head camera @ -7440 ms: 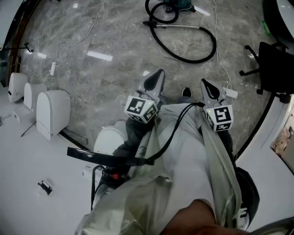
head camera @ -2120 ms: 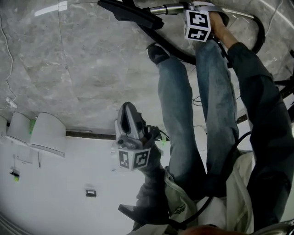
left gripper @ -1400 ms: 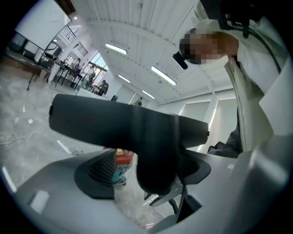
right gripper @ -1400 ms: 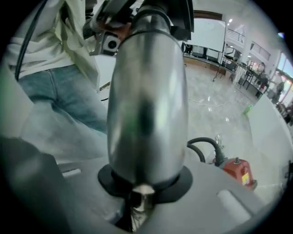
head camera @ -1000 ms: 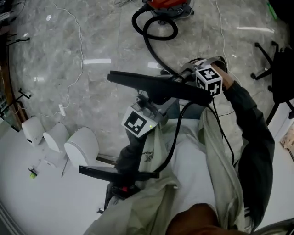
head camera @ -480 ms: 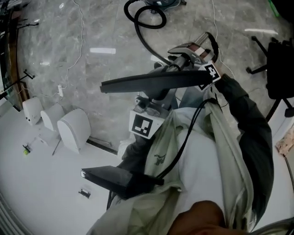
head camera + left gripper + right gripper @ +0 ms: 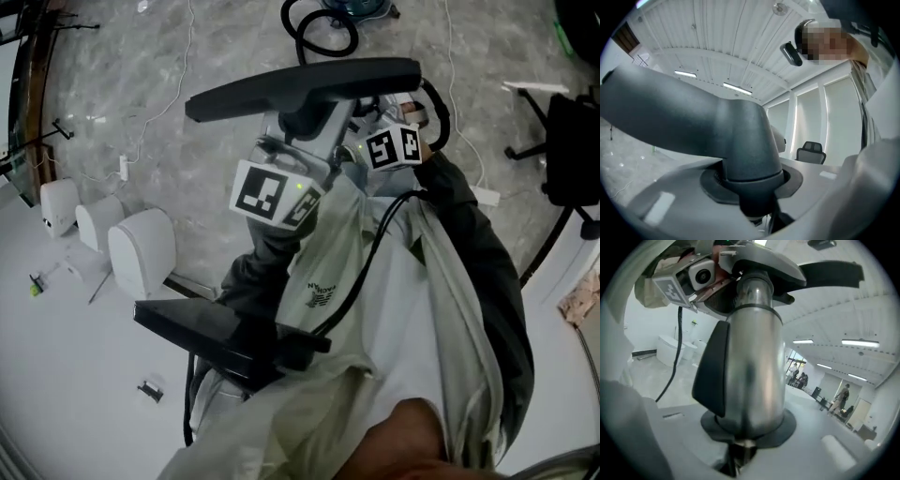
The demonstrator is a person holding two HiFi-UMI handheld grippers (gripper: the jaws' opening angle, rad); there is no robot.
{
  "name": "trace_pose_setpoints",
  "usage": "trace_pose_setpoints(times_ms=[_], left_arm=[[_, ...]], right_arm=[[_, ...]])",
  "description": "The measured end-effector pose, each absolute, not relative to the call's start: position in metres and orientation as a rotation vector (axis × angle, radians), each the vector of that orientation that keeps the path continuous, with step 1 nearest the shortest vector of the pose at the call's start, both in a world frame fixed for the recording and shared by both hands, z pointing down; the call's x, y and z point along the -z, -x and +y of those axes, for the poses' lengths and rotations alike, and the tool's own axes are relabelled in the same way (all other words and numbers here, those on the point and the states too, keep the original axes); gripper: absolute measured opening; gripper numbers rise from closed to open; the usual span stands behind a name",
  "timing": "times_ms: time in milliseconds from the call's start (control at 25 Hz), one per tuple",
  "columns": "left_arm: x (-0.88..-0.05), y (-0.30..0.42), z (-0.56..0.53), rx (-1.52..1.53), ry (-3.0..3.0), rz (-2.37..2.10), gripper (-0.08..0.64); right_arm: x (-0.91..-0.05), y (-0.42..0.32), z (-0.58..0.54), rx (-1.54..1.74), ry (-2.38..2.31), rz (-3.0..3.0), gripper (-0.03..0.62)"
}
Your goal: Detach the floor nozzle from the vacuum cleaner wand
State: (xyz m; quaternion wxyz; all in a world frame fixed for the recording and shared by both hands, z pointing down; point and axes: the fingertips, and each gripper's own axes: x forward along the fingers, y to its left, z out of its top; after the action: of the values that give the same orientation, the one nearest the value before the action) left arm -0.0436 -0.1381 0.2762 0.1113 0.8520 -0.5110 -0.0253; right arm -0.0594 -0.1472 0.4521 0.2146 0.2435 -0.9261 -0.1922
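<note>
Still joined, nothing detached yet. Floor nozzle (image 7: 300,80) is up off the marble floor (image 7: 131,103), head roughly level in front of you. The wand (image 7: 754,357) runs straight into the nozzle's neck, and the right gripper view shows no gap at that joint.

Your left gripper (image 7: 751,199) is partway closed and clamped on the dark neck, just below the nozzle head. Your right gripper (image 7: 740,441) is on the chrome wand, just past the neck on the side away from the nozzle. Its jaws have just been closing with the tube between them, and the pads look seated on it.

So both sides of the joint are gripped and setup looks done. What's left, by my read, is the whole separation: hold the nozzle side fixed, then pull or twist the wand out of the neck. Can't tell from any view whether a catch near the nozzle needs pressing first.
</note>
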Motion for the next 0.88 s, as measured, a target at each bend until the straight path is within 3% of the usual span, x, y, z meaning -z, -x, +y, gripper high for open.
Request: trace_pose_setpoints(times_ms=[160,320,680,880], left_arm=[[-0.275,0.082,-0.121,0.125,-2.576,-1.32,0.179],[-0.232,0.087,-0.083,0.441,-2.758,-0.943,0.219],[-0.194,0.069,-0.054,0.475,-2.966,-0.645,0.123],[-0.203,0.025,-0.083,0.394,-2.959,-0.854,0.107]], right_arm=[[-0.461,0.101,-0.114,0.413,-0.453,-2.563,0.071],[-0.432,0.147,-0.054,0.227,-0.112,-2.738,0.071],[-0.392,0.155,-0.006,0.005,0.256,-2.829,0.072],[-0.391,0.12,-0.046,0.036,-0.121,-2.907,0.072]])
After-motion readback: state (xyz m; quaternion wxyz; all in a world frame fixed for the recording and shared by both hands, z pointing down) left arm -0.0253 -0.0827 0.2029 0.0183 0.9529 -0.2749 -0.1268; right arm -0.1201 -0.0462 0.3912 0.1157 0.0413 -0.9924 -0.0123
